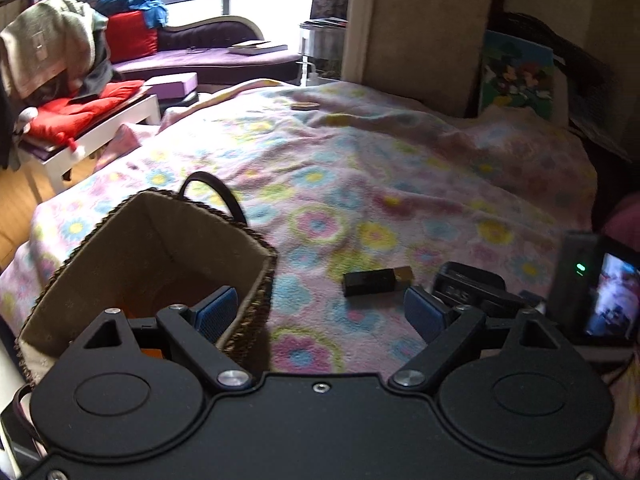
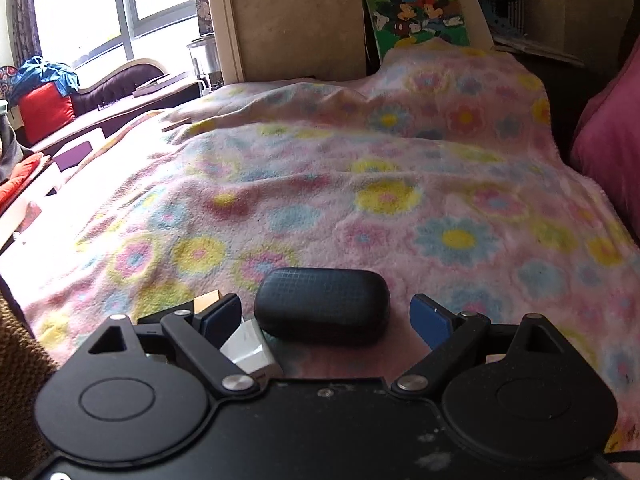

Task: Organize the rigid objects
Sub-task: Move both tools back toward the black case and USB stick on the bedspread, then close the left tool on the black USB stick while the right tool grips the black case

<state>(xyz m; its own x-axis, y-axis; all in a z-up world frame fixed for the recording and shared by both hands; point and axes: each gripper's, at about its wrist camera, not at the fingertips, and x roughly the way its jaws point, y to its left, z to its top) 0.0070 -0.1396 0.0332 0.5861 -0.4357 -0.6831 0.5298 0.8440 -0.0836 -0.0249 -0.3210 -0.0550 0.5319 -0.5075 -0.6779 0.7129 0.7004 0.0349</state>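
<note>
Left tongs [image 1: 320, 312]: apart, empty, beside the wicker basket [image 1: 256, 280].
Right tongs [image 2: 324, 316]: apart around the black case [image 2: 322, 306], not touching.

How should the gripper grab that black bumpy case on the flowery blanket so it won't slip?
Probably across the short width at the middle of the black case, coming down from above. It lies flat and sideways on the blanket with rounded ends, so end to end looks too long. The right gripper hangs open just in front; its pads aren't touching.
</note>
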